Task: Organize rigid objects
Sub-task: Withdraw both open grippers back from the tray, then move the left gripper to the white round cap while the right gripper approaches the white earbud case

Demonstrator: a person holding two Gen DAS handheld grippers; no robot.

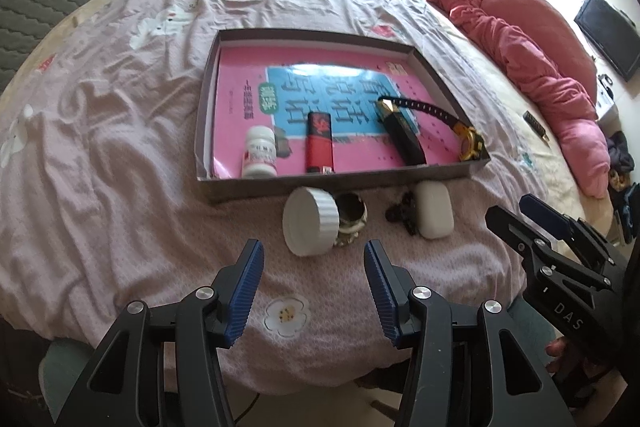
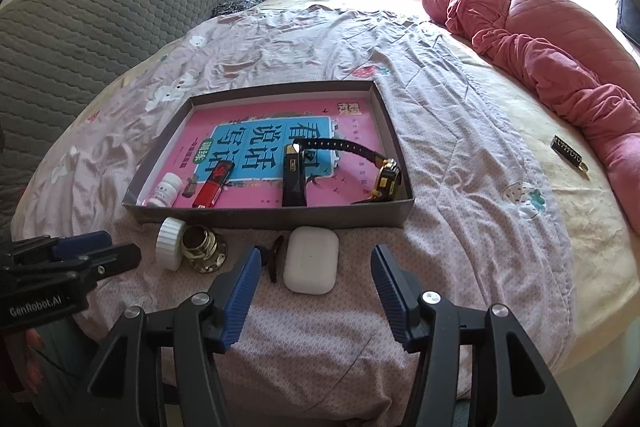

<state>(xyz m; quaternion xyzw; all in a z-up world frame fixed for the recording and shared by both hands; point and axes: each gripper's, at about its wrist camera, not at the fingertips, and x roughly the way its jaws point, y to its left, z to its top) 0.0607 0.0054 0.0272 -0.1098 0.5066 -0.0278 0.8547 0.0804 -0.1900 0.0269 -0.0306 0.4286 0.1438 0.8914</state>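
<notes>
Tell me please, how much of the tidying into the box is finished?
Partly done. In the grey box already lie a white pill bottle, a red lighter, a black case and a watch. Nothing is in hand: both left gripper and right gripper have open, empty jaws. Left on the bed: white jar, earbud case, black clip.

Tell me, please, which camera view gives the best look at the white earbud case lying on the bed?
The right wrist view: the white earbud case lies unobstructed ahead of the open right gripper. In the left wrist view it sits off to the right, more distorted.
</notes>
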